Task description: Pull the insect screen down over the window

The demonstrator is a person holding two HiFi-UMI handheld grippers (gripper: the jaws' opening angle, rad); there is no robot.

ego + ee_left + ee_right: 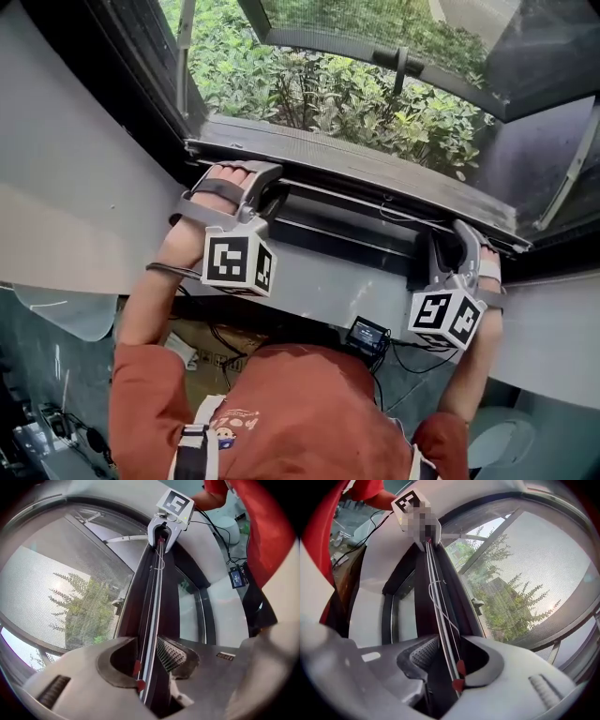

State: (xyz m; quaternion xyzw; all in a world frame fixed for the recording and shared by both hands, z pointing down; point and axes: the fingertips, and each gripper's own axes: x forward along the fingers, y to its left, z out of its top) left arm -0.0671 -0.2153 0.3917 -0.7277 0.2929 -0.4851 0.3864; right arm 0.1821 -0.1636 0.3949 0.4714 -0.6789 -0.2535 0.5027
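Head view, item: insect screen. Its pull bar (375, 178) is lying across the low end of the window, just above the frame's dark bottom channel (347, 230), with only a thin dark slot showing between them. White wall (75, 187) is closing in at either side.

Left gripper (251, 183) and right gripper (448, 246) are sitting at opposite ends of the bar, tilting slightly downward. The left hand (202, 220) and right hand (489, 272) are strapped in behind the marker cubes, forearms reaching up.

Left gripper view: the jaws are standing apart around the bar (ridged pad (171, 653) clear of it), and mesh (56, 597) is covering the pane beyond.

Right gripper view: the jaws are likewise parted, gripping nothing, with the bar running between them.
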